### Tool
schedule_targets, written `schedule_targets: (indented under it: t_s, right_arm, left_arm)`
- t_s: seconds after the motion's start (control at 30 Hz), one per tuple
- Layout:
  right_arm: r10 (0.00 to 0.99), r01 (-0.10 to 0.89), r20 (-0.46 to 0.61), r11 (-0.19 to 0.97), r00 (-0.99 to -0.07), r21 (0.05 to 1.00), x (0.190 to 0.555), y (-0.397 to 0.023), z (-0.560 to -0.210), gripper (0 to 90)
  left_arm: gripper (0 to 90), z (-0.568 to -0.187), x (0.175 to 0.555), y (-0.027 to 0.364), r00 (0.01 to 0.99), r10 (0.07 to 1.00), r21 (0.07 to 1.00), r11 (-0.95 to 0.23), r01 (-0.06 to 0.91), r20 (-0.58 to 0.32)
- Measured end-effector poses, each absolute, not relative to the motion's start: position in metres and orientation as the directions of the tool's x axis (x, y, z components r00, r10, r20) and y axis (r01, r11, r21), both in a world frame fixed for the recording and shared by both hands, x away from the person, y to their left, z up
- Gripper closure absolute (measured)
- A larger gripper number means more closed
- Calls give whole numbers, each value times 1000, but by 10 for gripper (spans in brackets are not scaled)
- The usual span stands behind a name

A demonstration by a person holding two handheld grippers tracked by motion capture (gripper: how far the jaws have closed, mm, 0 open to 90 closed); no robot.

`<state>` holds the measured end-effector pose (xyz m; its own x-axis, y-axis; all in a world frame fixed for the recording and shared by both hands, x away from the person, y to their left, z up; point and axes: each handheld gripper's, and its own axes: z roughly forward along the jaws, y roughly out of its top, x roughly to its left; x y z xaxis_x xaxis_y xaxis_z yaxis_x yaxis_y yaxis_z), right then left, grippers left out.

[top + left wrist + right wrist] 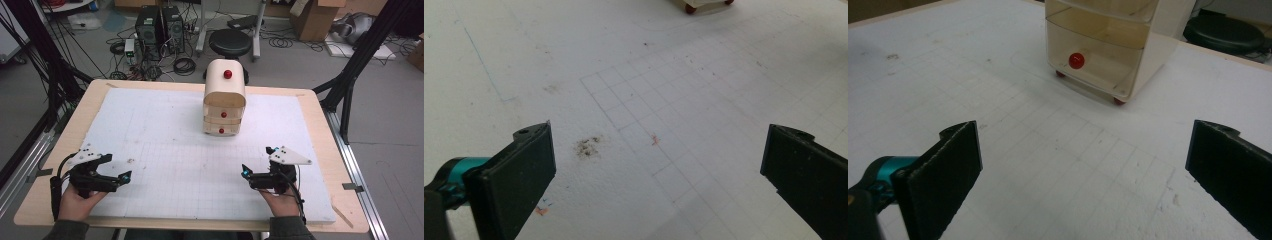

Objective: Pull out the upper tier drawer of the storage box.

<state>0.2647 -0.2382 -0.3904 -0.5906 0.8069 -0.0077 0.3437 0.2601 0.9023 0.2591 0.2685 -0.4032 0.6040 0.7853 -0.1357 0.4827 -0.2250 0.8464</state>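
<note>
Lab floor behind: cables, PC towers (159, 25), black stool (230, 43). Wooden counter (60, 150) topped with a white gridded board (165, 135). Left gripper (120, 178) near the counter's front-left corner, jaws wide apart, nothing held. Cream three-drawer box (224, 98) with red knobs stands toward the back edge, about centre. Right gripper (246, 172) near the front-right corner, jaws wide apart, empty, pointed toward the box's bottom drawer (1093, 62).

Each black hand-held left gripper (116, 172) and right gripper (257, 167) carries broad flat black jaws, teal accents, a grey three-cornered plate and a trailing black cable; dark olive sleeves (65, 230) cover both forearms.
</note>
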Motion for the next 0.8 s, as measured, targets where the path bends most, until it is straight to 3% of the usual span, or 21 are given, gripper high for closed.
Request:
schedule_targets:
  t_s: [0.8]
  right_arm:
    - [855,289,-15,192,-518,938,289,-192,-377,6]
  left_arm:
    - [17,-404,265,266,609,780,846,-222,484,-144]
